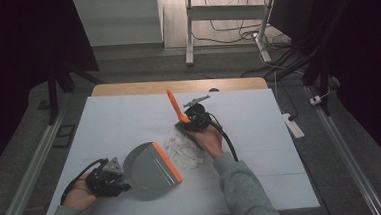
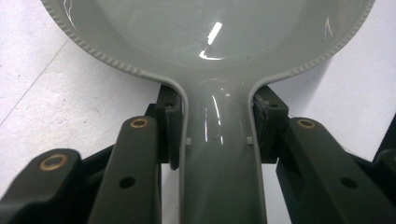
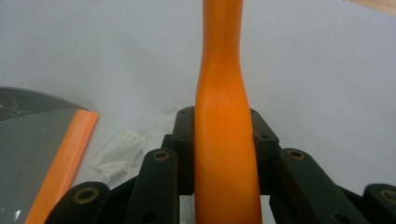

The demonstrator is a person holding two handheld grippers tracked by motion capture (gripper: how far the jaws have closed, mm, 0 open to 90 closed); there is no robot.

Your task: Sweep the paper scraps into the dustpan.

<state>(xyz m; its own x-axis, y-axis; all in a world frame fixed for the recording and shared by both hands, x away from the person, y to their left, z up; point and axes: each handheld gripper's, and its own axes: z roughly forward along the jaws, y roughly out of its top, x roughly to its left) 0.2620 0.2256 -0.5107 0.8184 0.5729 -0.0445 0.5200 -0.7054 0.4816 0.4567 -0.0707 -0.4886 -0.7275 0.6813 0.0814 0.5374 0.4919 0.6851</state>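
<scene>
A grey dustpan (image 1: 149,165) with an orange front lip (image 1: 168,162) lies on the white table (image 1: 129,121) at the front left. My left gripper (image 1: 120,180) is shut on its handle (image 2: 219,154), one pad pressing on each side. My right gripper (image 1: 189,123) is shut on the orange handle (image 3: 224,140) of a brush (image 1: 176,107), which sticks up and away from me. A heap of crumpled white paper (image 1: 183,148) lies between the dustpan's lip and my right hand. In the right gripper view, the lip (image 3: 63,163) and some of the paper (image 3: 121,149) sit at the left.
The table's wooden far edge (image 1: 177,86) runs along the back. Beyond it stand a white desk frame (image 1: 223,15) and loose cables (image 1: 244,34) on the floor. A power strip (image 1: 293,123) lies on the floor right of the table.
</scene>
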